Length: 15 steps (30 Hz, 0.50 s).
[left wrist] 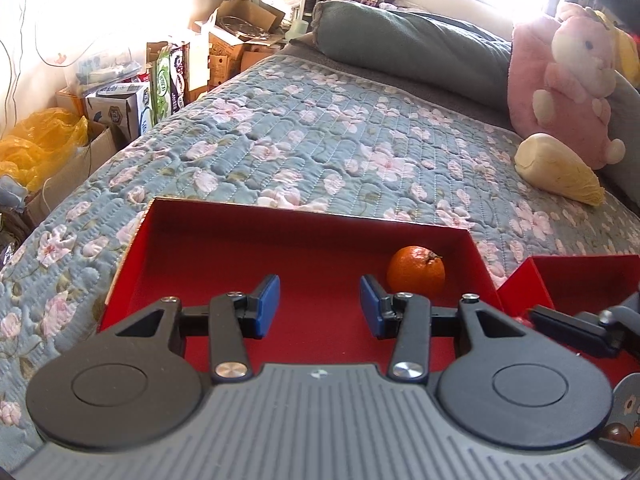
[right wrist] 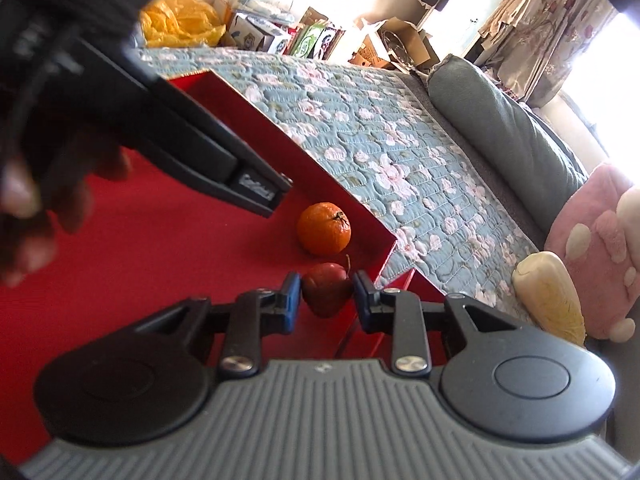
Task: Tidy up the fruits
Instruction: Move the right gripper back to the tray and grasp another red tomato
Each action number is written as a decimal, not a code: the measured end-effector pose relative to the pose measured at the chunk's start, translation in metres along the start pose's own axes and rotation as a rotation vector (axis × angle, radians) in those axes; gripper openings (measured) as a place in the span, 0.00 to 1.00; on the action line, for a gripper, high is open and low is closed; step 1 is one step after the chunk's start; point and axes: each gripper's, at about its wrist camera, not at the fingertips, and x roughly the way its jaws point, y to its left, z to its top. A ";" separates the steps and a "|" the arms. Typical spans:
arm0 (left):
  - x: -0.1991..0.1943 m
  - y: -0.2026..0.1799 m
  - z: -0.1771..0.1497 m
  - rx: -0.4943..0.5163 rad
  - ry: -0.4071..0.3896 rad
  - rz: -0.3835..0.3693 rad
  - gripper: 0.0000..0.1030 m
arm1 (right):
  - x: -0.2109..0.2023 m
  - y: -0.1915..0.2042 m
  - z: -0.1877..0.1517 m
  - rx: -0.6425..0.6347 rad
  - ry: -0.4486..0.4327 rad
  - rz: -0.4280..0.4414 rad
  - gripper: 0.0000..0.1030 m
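A mandarin orange [left wrist: 416, 270] lies in the far right corner of a red box [left wrist: 224, 256] on the bed. My left gripper [left wrist: 320, 306] is open and empty above the box floor, just left of the orange. In the right wrist view my right gripper [right wrist: 326, 296] is shut on a red apple [right wrist: 326, 290] with a stem, held over the box [right wrist: 132, 248] near its right wall, just in front of the orange [right wrist: 324, 228]. The left gripper's body [right wrist: 160, 128] crosses the upper left of that view.
A second red box [left wrist: 576, 280] sits right of the first. A pale plush corn-like toy [left wrist: 560, 168], a pink plush rabbit [left wrist: 568, 80] and a grey-green bolster [left wrist: 412, 44] lie on the floral quilt [left wrist: 320, 132]. Cardboard boxes and a yellow bag [left wrist: 44, 140] crowd the floor left.
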 end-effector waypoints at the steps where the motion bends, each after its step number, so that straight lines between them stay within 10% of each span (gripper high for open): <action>1: 0.001 -0.003 0.000 0.010 -0.003 0.003 0.49 | -0.011 -0.001 -0.004 0.012 -0.015 0.001 0.31; 15: 0.015 -0.039 0.000 0.133 -0.066 -0.013 0.76 | -0.104 -0.034 -0.051 0.341 -0.118 0.038 0.31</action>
